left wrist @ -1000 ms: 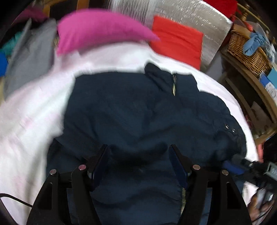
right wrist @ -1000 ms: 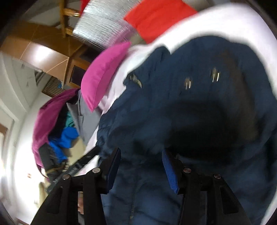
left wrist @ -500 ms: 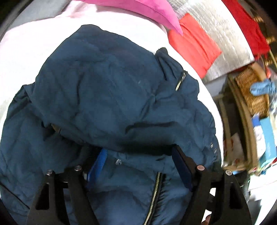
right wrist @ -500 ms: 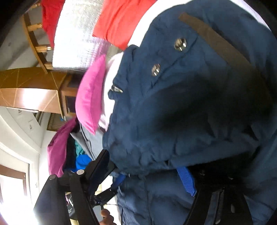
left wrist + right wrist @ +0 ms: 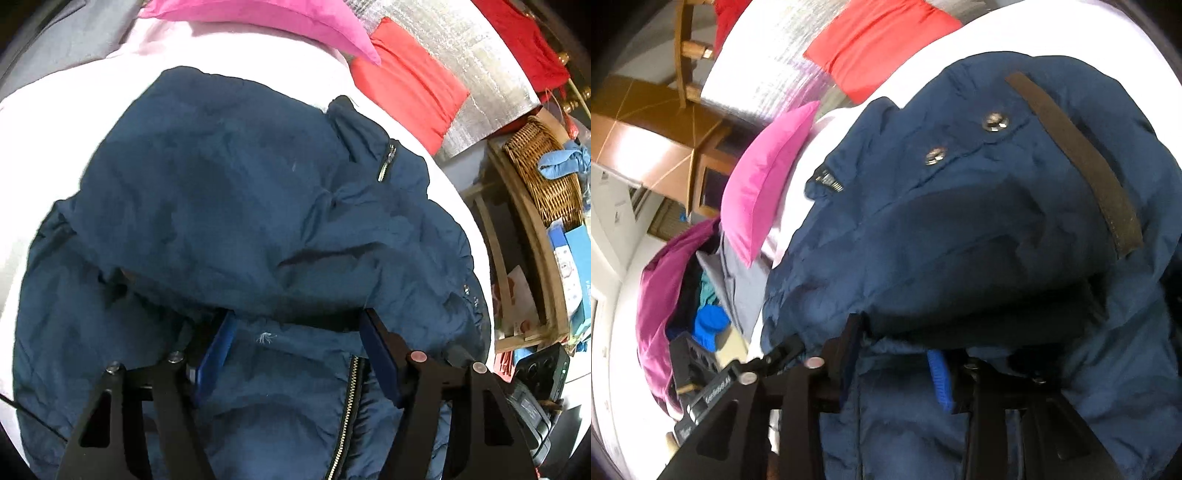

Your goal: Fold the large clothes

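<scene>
A dark blue padded jacket [image 5: 236, 206] lies on a white bed sheet [image 5: 66, 110], its upper part folded down over its zipped front. My left gripper [image 5: 297, 334] is open, low over the jacket, with the folded edge lying across the tips of its fingers [image 5: 218, 347]. In the right wrist view the same jacket [image 5: 979, 221] fills the frame, showing two snaps and a dark strap. My right gripper [image 5: 897, 354] is open, pushed under the folded flap, fabric draped over its fingertips [image 5: 940, 376].
A pink pillow [image 5: 266, 18], a red cushion [image 5: 406, 81] and a silver padded sheet [image 5: 469, 55] lie at the bed's far end. A wooden shelf with a wicker basket [image 5: 543, 173] stands at the right. A pile of clothes [image 5: 683, 295] lies beside the bed.
Both grippers dropped from above the flat jacket to its surface. The jacket's upper part now lies folded over the lower front, with its edge across both grippers' fingertips.
</scene>
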`<action>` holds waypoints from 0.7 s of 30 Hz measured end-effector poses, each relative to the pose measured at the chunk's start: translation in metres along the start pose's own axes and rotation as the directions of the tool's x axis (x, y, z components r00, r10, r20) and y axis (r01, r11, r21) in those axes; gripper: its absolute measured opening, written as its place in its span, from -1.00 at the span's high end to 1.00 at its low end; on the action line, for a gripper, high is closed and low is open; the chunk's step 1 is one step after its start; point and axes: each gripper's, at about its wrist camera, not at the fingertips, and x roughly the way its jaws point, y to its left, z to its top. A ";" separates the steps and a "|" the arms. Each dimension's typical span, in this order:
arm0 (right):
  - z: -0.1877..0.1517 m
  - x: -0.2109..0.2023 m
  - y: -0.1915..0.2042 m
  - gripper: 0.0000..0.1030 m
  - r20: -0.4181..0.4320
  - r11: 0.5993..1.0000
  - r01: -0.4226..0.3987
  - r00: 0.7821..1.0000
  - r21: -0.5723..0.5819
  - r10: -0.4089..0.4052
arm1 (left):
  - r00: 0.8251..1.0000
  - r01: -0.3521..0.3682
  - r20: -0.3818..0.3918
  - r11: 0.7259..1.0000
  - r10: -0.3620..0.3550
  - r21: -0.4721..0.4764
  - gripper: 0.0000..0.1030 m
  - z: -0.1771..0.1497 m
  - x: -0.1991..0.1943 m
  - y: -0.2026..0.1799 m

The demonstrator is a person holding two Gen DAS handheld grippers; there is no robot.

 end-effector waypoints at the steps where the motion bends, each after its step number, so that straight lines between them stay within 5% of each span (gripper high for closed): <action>1: -0.001 -0.003 0.002 -0.23 -0.012 1.000 -0.018 1.000 -0.008 0.018 | 1.000 -0.009 0.002 1.000 0.009 -0.003 -0.38 -0.001 -0.005 0.002; 7: -0.007 -0.019 0.028 -0.23 -0.090 0.982 -0.121 0.990 -0.143 0.109 | 0.996 -0.029 0.083 0.998 0.024 0.055 -0.38 -0.005 -0.056 0.003; 11: -0.006 -0.040 0.041 -0.23 0.035 0.967 -0.124 0.990 -0.221 0.135 | 0.976 -0.136 0.183 0.988 0.120 0.077 -0.38 0.003 -0.068 0.008; 17: 0.010 -0.023 0.016 -0.06 0.131 0.990 0.008 0.991 -0.140 0.011 | 0.962 -0.249 0.125 0.967 0.242 0.045 -0.39 0.014 -0.029 0.029; 21: 0.014 0.004 -0.009 0.31 0.019 0.998 0.056 0.998 -0.020 -0.056 | 0.973 -0.223 0.070 0.975 0.221 0.016 -0.39 0.016 -0.022 0.039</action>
